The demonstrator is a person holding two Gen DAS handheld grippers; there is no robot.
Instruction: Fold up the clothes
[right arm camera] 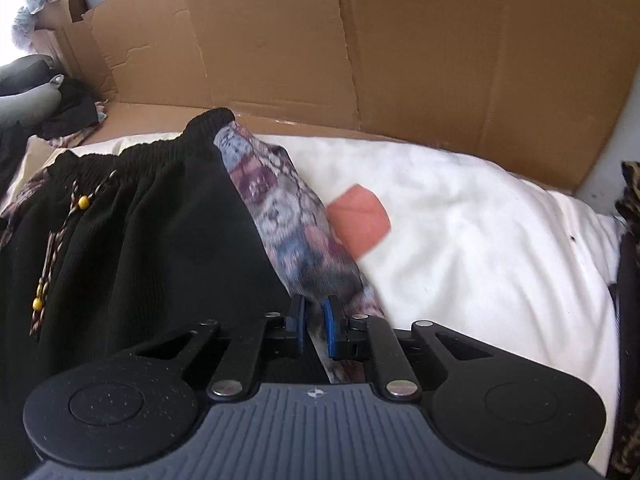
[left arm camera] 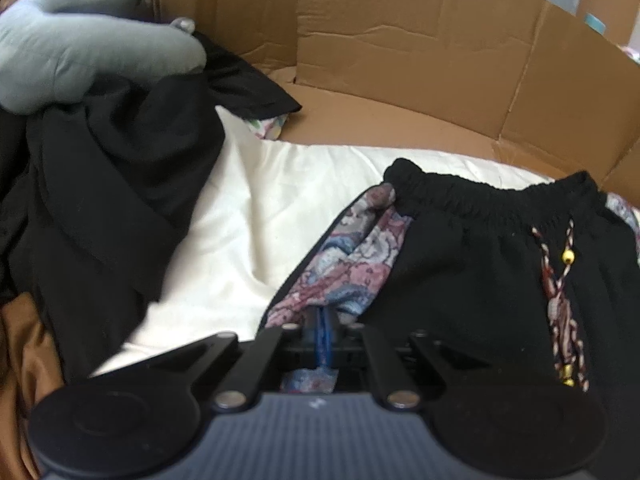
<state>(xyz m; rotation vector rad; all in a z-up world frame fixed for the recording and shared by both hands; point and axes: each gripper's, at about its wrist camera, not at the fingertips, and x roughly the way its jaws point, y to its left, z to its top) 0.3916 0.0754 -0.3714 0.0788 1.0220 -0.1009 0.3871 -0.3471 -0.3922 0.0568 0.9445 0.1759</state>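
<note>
A pair of black shorts (left arm camera: 472, 264) with paisley side panels, an elastic waistband and a beaded drawstring (left arm camera: 560, 280) lies on a white sheet (left arm camera: 248, 216). My left gripper (left arm camera: 325, 334) is shut on the shorts' left paisley panel (left arm camera: 344, 264). In the right wrist view the same shorts (right arm camera: 152, 240) lie to the left, and my right gripper (right arm camera: 314, 326) is shut on the right paisley panel (right arm camera: 288, 216). Both hold the garment's side edges, waistband pointing away from me.
A pile of black clothes (left arm camera: 104, 184) and a grey garment (left arm camera: 80, 56) lies to the left. Cardboard walls (left arm camera: 400, 52) (right arm camera: 360, 48) stand behind the sheet. An orange patch (right arm camera: 360, 222) shows on the sheet. Leopard-print fabric (right arm camera: 630, 200) sits at the right edge, brown fabric (left arm camera: 24, 360) at the lower left.
</note>
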